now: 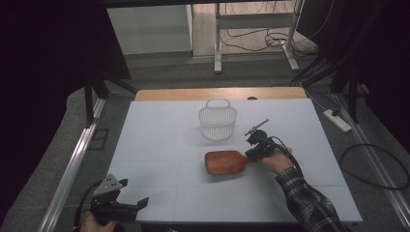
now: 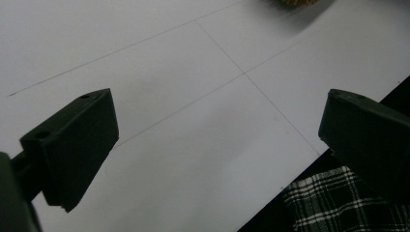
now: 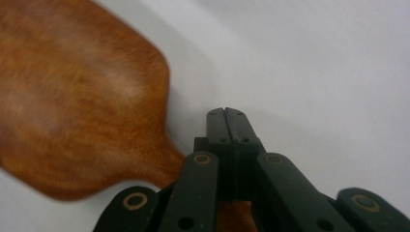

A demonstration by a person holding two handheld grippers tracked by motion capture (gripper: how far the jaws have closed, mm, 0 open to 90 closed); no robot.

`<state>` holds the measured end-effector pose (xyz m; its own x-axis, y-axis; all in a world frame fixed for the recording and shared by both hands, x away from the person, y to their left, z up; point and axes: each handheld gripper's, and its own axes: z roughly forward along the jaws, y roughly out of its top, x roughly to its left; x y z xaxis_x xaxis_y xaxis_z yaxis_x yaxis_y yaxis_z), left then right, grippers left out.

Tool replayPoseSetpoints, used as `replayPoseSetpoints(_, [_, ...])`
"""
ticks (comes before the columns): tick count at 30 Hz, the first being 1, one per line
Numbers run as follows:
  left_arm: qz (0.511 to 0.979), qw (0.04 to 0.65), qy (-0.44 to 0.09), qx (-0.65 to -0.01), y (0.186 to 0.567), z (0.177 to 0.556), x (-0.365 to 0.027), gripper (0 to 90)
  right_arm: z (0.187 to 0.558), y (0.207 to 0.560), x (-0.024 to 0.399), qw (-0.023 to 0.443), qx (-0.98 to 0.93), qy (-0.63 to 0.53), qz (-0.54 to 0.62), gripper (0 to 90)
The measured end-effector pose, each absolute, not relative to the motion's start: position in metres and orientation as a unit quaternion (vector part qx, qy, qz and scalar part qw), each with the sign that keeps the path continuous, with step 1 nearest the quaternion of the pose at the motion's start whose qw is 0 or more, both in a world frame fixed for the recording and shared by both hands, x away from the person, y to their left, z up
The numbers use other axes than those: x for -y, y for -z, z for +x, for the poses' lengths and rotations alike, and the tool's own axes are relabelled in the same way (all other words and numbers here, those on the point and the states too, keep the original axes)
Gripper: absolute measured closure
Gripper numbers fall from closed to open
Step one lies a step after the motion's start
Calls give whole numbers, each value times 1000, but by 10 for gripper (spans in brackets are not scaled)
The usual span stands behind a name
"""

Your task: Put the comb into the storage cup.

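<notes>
One wooden paddle (image 1: 223, 163) flat on the white table (image 1: 159, 145), right of centre, broad blade to the left and thin handle to the right. Not lifted yet, by the look of it. Right gripper (image 1: 250, 156) down at the handle end, jaws pressed together tip to tip with nothing between them; in the right gripper view (image 3: 227, 112) handle seen passing underneath the closed jaws rather than clamped in them. Whether touching the handle: cannot tell. Left gripper (image 1: 133, 192) parked at the near left corner, jaws wide apart over bare table (image 2: 217, 125), checked sleeve (image 2: 329, 198) just beyond the table edge.

White mesh basket (image 1: 217, 123) upright just beyond the paddle, apparently empty. Probably early going: paddle reached, no grip taken, any carrying still to do.

Paddle (image 3: 72, 96) warm reddish-brown with visible grain, smooth, rounded corners, blade narrowing sharply into the handle. Looks rigid and light, with little height to get jaws around.
</notes>
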<state>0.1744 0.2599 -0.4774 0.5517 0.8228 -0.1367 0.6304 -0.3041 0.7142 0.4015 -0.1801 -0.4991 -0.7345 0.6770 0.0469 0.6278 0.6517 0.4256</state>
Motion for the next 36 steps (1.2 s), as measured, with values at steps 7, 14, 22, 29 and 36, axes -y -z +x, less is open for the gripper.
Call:
replayPoseSetpoints(7, [798, 374, -128, -455, 477, 175, -260, 14, 388, 500, 188, 53, -909, -207, 358, 899])
replayPoseSetpoints(14, [798, 374, -128, -455, 477, 175, -259, 15, 376, 500, 196, 46, -909, -206, 360, 899])
replayPoseSetpoints(22, [795, 378, -126, -457, 477, 175, -260, 15, 358, 500, 205, 40, -909, -210, 359, 899])
replayPoseSetpoints(29, [796, 378, -126, -456, 477, 175, -260, 15, 344, 500, 207, 35, -910, -211, 355, 899])
replayPoseSetpoints(36, [795, 379, -125, -457, 477, 175, -260, 15, 332, 500, 204, 30, -914, -211, 346, 899])
